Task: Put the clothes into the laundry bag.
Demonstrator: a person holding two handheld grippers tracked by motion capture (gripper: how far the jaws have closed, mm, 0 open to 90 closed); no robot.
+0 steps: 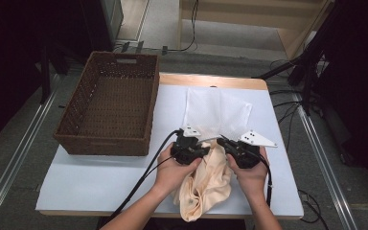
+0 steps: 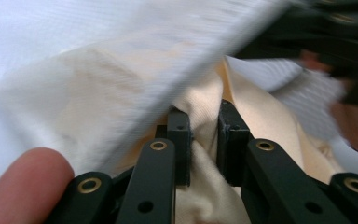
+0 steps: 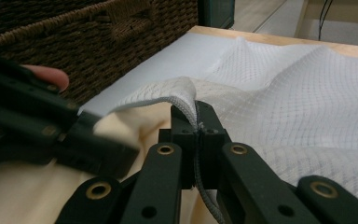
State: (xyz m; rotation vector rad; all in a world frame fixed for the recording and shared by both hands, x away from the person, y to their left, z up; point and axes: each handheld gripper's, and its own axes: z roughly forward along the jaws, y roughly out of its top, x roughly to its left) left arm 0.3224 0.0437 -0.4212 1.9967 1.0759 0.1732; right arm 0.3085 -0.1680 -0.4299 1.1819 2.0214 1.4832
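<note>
Gripping: cream cloth (image 1: 206, 184) and white mesh bag (image 1: 215, 112), one gripper on each, near front edge of table (image 1: 100, 177).
Left gripper (image 2: 204, 140): jaws narrow, pads pinching a fold of cream cloth between them; no gap visible beside the fabric. Held in left hand (image 1: 172, 172), fingertip showing at lower left of left gripper view.
Left gripper, high view (image 1: 194, 151): over top of the cream heap, just beside the bag's near edge, cable trailing toward the front-left.
Right gripper (image 3: 197, 128): jaws fully together, clamped on the bag's stitched hem, hem running down between the pads.
Right gripper, high view (image 1: 232, 148): held in right hand (image 1: 251, 175), just right of left gripper, the two near but apart.
Cloth location: bunched between both hands, front centre of table, lower end hanging over the front edge; top end going under the bag's lifted rim.
Bag location: flat on table centre, behind the grippers, near edge raised by right gripper; cream cloth showing below that raised hem in right gripper view (image 3: 135, 130).
Bag in left gripper view (image 2: 121, 51): blurred, lying over the cloth, cream tint showing through the mesh.
Basket (image 1: 76, 105): brown wicker, back-left of table, well apart from cloth, touching nothing held.
</note>
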